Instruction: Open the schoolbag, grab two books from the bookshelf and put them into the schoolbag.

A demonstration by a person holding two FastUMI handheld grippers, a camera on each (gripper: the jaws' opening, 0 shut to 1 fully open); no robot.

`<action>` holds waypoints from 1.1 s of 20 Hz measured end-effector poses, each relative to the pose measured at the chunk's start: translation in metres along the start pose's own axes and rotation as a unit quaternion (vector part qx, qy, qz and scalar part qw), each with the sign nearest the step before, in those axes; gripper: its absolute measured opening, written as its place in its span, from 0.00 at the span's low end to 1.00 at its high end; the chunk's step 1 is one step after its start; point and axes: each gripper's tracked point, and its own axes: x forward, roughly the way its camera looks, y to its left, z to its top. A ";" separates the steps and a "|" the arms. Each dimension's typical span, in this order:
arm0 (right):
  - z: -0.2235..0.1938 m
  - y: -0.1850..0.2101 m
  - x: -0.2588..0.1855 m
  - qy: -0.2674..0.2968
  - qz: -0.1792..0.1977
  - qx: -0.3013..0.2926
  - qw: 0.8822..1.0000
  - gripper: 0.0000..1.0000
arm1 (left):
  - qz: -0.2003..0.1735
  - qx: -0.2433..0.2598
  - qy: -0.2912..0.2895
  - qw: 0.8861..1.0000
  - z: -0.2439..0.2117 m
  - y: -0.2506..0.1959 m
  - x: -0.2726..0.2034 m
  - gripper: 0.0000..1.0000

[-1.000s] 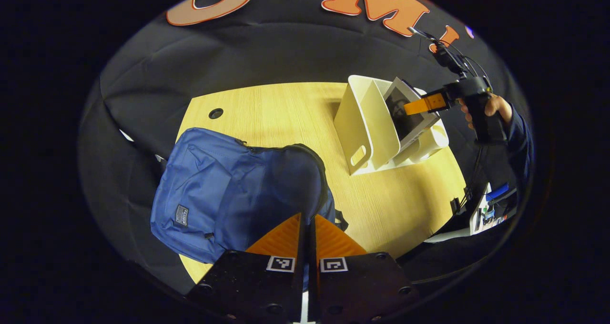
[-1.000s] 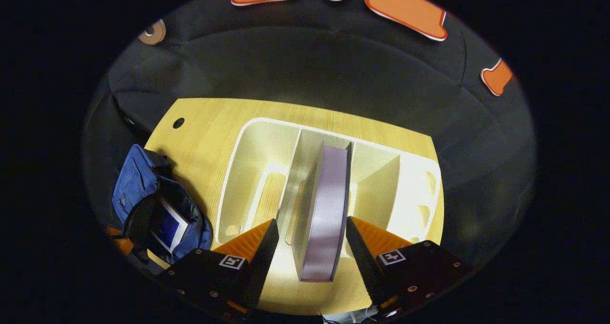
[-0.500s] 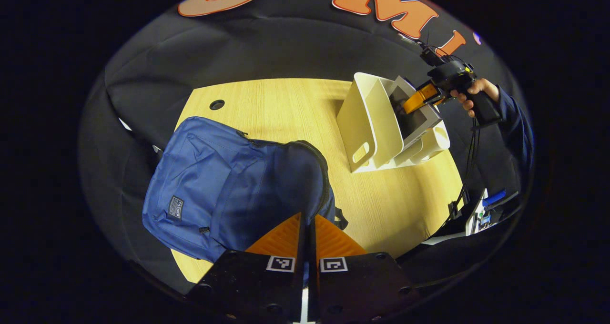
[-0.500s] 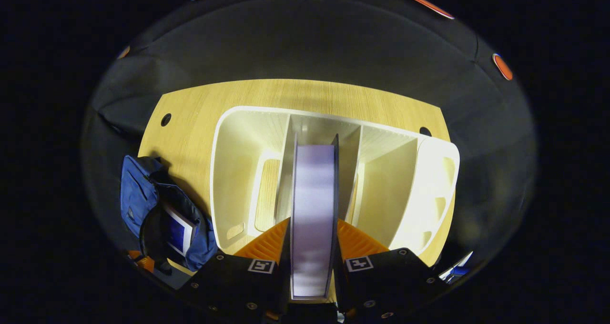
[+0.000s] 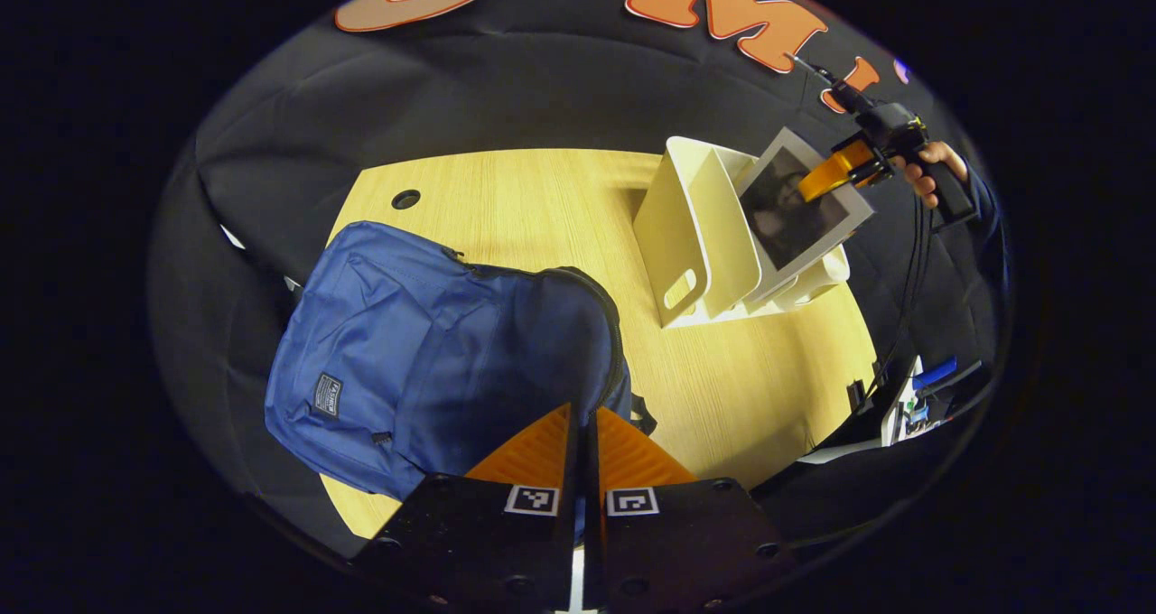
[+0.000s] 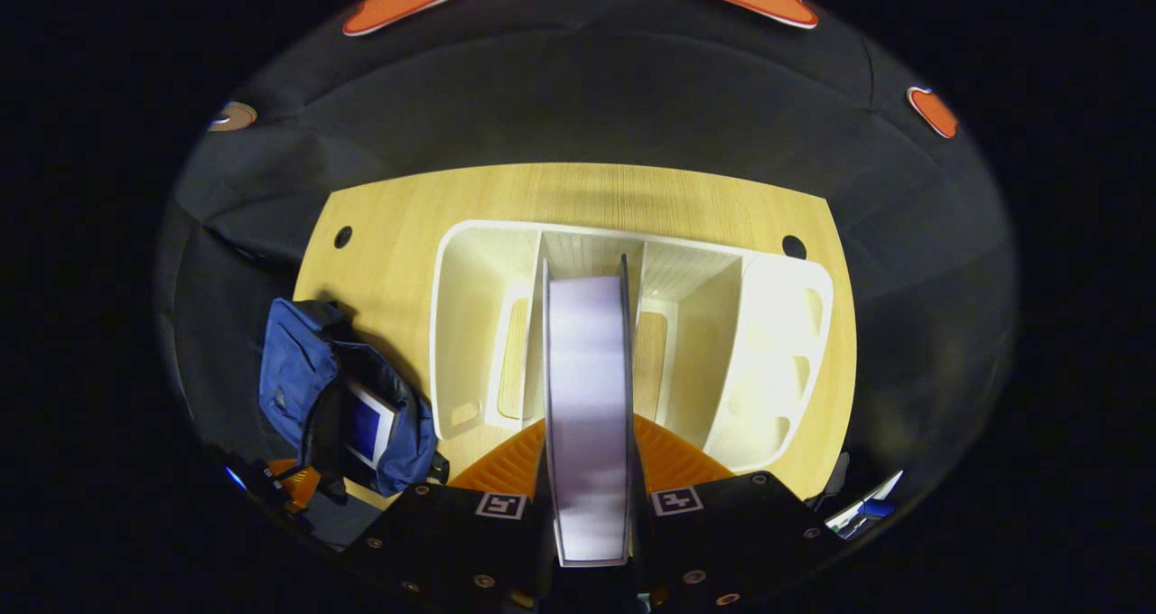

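The blue schoolbag (image 5: 424, 361) lies on the wooden table, its dark opening toward me. My left gripper (image 5: 584, 424) is shut on the bag's rim at the opening. In the right gripper view the bag (image 6: 298, 388) gapes open with one book (image 6: 366, 424) inside, and the left gripper (image 6: 293, 486) shows at its lower edge. My right gripper (image 6: 587, 433) is shut on a second book (image 6: 587, 370), seen edge-on above the white bookshelf (image 6: 777, 343). In the left gripper view that book (image 5: 799, 208) is tilted, lifted partly out of the bookshelf (image 5: 691, 235), held by the right gripper (image 5: 826, 176).
The table (image 5: 542, 208) has round cable holes (image 5: 405, 200) near its far corners. A hand and dark sleeve (image 5: 939, 172) hold the right gripper, with cables hanging below. Small items (image 5: 921, 397) sit off the table's right edge.
The right gripper went from open around the book to shut on it, then raised it partly out of the shelf. The left gripper stayed shut on the bag.
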 end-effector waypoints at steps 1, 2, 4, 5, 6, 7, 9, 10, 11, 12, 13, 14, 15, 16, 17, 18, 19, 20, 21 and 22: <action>0.003 -0.003 -0.012 -0.010 0.001 -0.003 1.000 0.36 | 0.001 -0.001 0.000 1.000 0.000 0.000 0.000 0.05; 0.005 -0.003 -0.024 -0.018 0.005 -0.005 1.000 0.35 | 0.000 -0.002 -0.001 1.000 -0.001 0.000 0.000 0.05; 0.004 -0.003 -0.046 -0.030 0.012 -0.009 0.999 0.35 | -0.002 -0.003 -0.004 1.000 0.000 0.000 0.000 0.05; 0.000 -0.003 -0.055 -0.031 0.019 -0.011 0.999 0.35 | -0.002 -0.003 -0.004 1.000 -0.001 -0.001 0.000 0.05; -0.006 0.000 -0.065 -0.029 0.031 -0.012 0.999 0.35 | -0.002 -0.004 -0.005 1.000 -0.002 0.000 0.000 0.05; -0.012 0.003 -0.073 -0.028 0.042 -0.013 0.999 0.35 | 0.000 -0.004 -0.005 1.000 -0.002 0.001 -0.001 0.05; -0.018 0.006 -0.086 -0.036 0.054 -0.015 0.998 0.34 | 0.005 0.000 -0.006 1.000 0.000 0.002 -0.004 0.05; -0.021 0.008 -0.093 -0.040 0.061 -0.016 0.997 0.34 | 0.007 0.003 -0.007 1.000 0.001 0.002 -0.005 0.05; -0.025 0.009 -0.100 -0.043 0.069 -0.015 0.997 0.34 | 0.010 0.006 -0.007 1.000 0.002 0.002 -0.007 0.05; -0.029 0.011 -0.105 -0.050 0.076 -0.014 0.996 0.34 | 0.013 0.009 -0.005 1.000 0.003 0.003 -0.007 0.05; -0.033 0.009 -0.111 -0.058 0.082 -0.015 0.995 0.34 | 0.016 0.007 -0.004 1.000 0.001 0.005 -0.007 0.05; -0.040 0.008 -0.113 -0.061 0.086 -0.012 0.994 0.35 | 0.014 0.002 -0.005 1.000 0.000 0.004 -0.007 0.05; -0.048 0.006 -0.115 -0.062 0.093 -0.009 0.994 0.34 | 0.011 -0.001 -0.006 1.000 -0.001 0.003 -0.007 0.05; -0.057 0.007 -0.118 -0.058 0.102 -0.003 0.993 0.34 | 0.011 -0.003 -0.005 1.000 -0.001 0.003 -0.006 0.05; -0.065 0.009 -0.119 -0.057 0.114 0.001 0.992 0.34 | 0.011 -0.003 -0.005 1.000 -0.001 0.004 -0.006 0.05; -0.072 0.012 -0.120 -0.057 0.128 0.008 0.990 0.34 | 0.013 -0.003 -0.005 1.000 -0.002 0.006 -0.006 0.05; -0.076 0.017 -0.120 -0.062 0.149 0.017 0.987 0.34 | 0.016 -0.006 -0.006 1.000 -0.003 0.008 -0.005 0.05; -0.082 0.021 -0.117 -0.061 0.166 0.031 0.984 0.34 | 0.015 -0.012 -0.006 1.000 -0.005 0.008 -0.005 0.05; -0.087 0.023 -0.115 -0.061 0.182 0.045 0.980 0.34 | 0.012 -0.018 -0.005 1.000 -0.006 0.006 -0.004 0.05; -0.092 0.024 -0.110 -0.059 0.193 0.057 0.978 0.34 | 0.011 -0.021 -0.004 1.000 -0.008 0.006 -0.002 0.05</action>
